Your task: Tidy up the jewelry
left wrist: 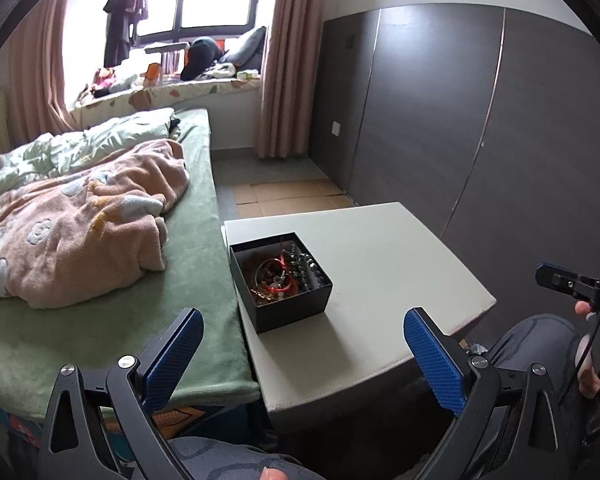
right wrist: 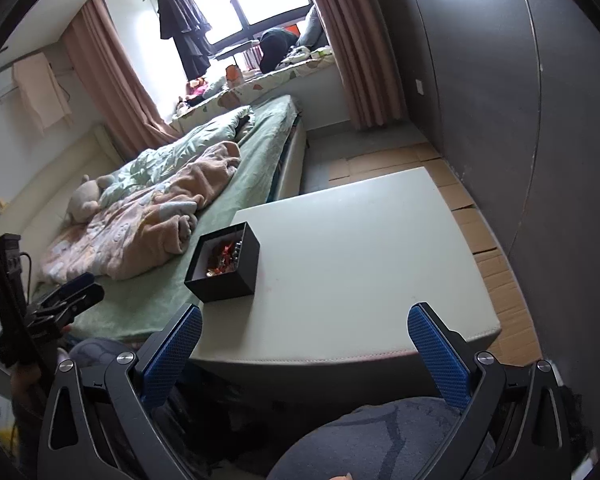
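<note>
Both claws (left wrist: 300,344) (right wrist: 304,344) gape, black jewelry box (left wrist: 280,280) lying ahead, untouched.

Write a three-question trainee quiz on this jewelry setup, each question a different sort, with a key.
1. True or false: the black box sits on the green bedsheet.
2. Multiple choice: the left gripper is A) shut on a bracelet, B) open and empty, C) out of view.
3. Fill in: the box stands near the table edge closest to the ____.

Key:
1. False; it sits on the white table.
2. B; the right gripper is open and empty too.
3. Bed.
</note>
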